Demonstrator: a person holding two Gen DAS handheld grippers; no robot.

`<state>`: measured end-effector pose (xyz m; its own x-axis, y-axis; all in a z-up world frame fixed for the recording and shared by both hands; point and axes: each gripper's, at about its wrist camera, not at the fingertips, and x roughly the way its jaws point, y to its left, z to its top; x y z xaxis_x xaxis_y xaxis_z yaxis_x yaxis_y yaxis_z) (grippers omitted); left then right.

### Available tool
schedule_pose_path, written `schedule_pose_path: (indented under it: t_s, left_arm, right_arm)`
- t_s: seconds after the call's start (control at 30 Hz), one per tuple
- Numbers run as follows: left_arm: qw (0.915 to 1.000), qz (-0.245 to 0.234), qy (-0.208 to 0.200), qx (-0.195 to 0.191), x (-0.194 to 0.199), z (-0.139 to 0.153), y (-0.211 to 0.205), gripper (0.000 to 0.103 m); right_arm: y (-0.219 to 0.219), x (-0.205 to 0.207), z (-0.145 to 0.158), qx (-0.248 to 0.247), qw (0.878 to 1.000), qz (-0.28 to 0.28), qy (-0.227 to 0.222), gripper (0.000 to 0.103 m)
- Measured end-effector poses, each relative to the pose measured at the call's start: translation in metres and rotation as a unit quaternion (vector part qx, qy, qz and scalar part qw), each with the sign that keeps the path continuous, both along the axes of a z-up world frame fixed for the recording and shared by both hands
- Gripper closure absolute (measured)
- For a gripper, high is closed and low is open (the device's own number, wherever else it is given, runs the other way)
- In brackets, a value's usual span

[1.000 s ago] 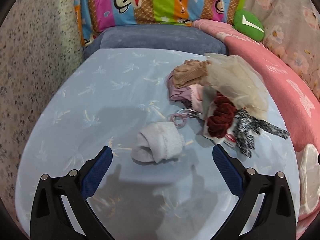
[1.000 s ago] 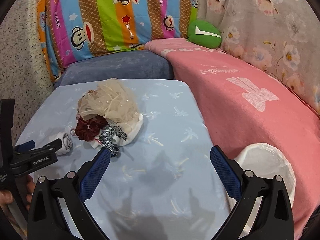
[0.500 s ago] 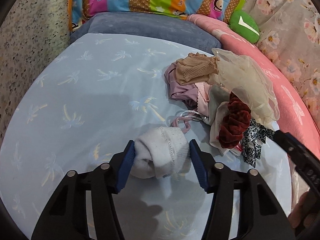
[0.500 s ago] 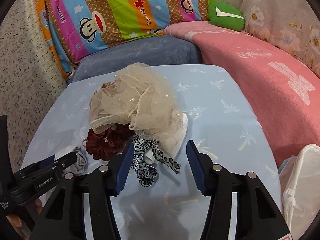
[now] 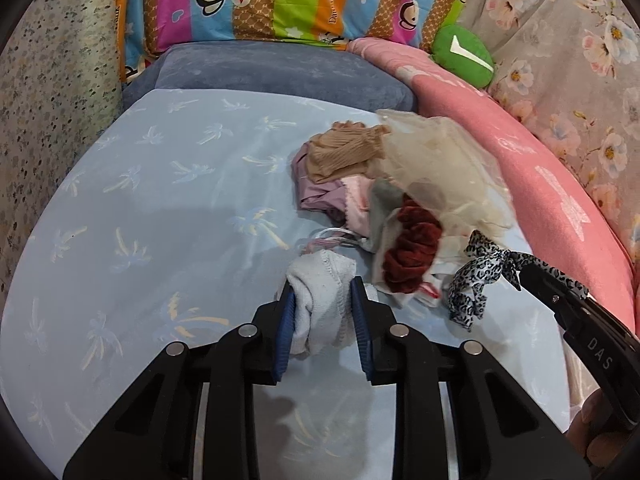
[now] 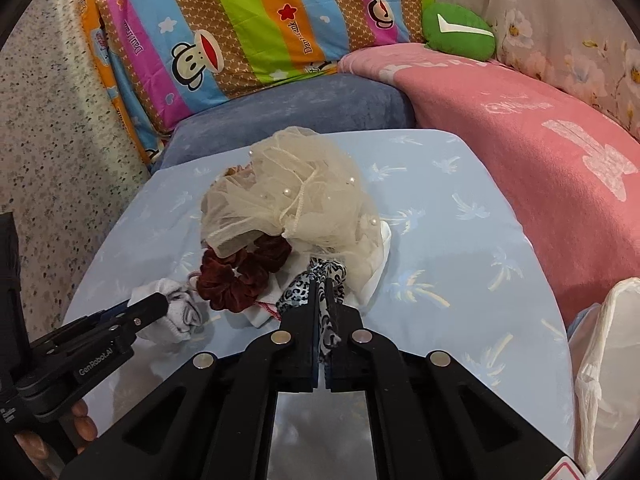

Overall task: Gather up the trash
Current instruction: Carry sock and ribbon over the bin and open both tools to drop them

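Observation:
A pile of cloth scraps lies on the light blue sheet. My left gripper is shut on a rolled white sock, which also shows in the right wrist view. My right gripper is shut on a leopard-print ribbon, also seen in the left wrist view. Beside them lie a dark red scrunchie, a cream tulle bundle, a tan sock and purple and pink cloth.
A white plastic bag sits at the sheet's right edge. A pink blanket runs along the right. A grey-blue cushion, a striped monkey-print pillow and a green plush lie behind. A speckled wall stands on the left.
Both grippers went from wide open to shut. The left moved in and closed on the white sock; the right moved toward the pile and closed on the leopard ribbon.

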<state>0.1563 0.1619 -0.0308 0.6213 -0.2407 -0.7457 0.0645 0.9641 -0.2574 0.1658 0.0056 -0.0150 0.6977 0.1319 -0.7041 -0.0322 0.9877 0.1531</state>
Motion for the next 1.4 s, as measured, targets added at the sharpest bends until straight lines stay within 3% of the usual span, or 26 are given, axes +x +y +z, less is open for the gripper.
schedule_pose_path:
  t_s: [0.3,0.7,0.9,1.4]
  left_arm:
    - [0.9984,-0.047,-0.031,-0.008,-0.027,0.032,-0.042,0.077]
    - [0.9884,-0.137,-0.065,-0.007,-0.06,0.065,-0.129,0.077]
    - [0.9798,-0.185,-0.075,-0.006,-0.073,0.074,-0.18,0.077]
    - [0.9477,-0.306,-0.091,-0.001,-0.102,0.078,-0.285,0.075]
  right_arm:
    - [-0.025,-0.051,0.046,0.004,0.999,-0.02,-0.046,0.102]
    - [-0.113,-0.112,0.085,0.008,0.992,-0.092,-0.083,0.102]
    - [-0.165,-0.14,0.092,0.006,0.987,-0.136,-0.088,0.102]
    - [-0.258,-0.182,0.082,0.011,0.974,-0.213,-0.079,0.102]
